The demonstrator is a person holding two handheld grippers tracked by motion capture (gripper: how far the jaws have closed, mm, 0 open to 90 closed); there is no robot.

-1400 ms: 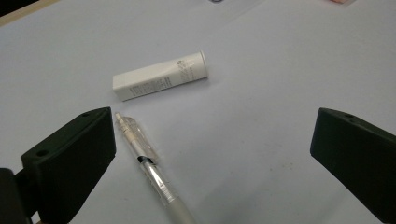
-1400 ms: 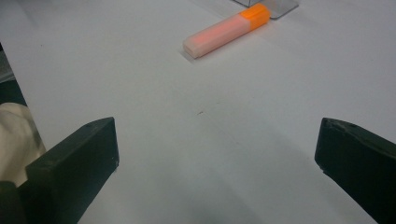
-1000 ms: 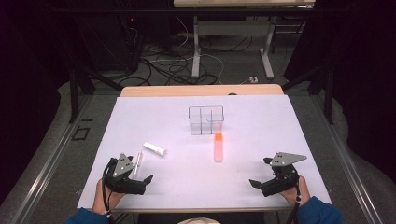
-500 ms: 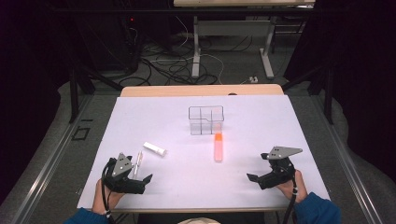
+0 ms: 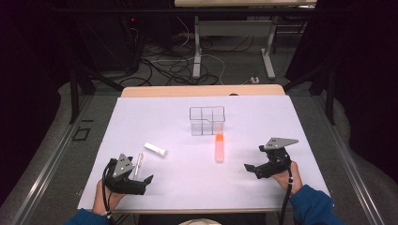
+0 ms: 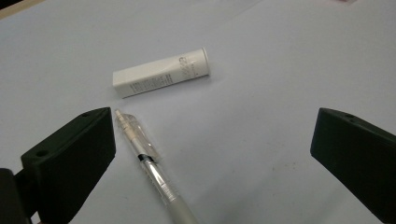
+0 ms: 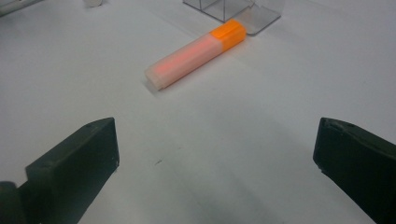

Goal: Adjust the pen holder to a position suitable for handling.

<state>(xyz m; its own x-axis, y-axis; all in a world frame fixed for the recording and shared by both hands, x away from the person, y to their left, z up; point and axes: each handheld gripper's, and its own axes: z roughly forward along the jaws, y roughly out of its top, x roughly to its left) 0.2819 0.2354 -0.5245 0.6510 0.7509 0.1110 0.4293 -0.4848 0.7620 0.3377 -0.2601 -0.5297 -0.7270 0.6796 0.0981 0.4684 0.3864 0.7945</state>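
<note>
High view: my left gripper (image 5: 146, 182) sits at the near-left of the white table (image 5: 281, 122), jaws apart, w/ a clear pen (image 5: 138, 164) just beside it and a white tube (image 5: 155, 149) a bit beyond. My right gripper (image 5: 251, 168) is near-right, jaws apart, holding nothing. Orange highlighter (image 5: 219, 147) lies between us, its far end just at the clear divided box (image 5: 207, 120).

Left gripper view: pen (image 6: 152, 170) lies by my left-hand jaw, touching or not I can't tell; tube (image 6: 161, 73) beyond.

Right gripper view: jaws wide, highlighter (image 7: 196, 53) ahead, well apart from them, orange cap next to box (image 7: 233, 9).
</note>
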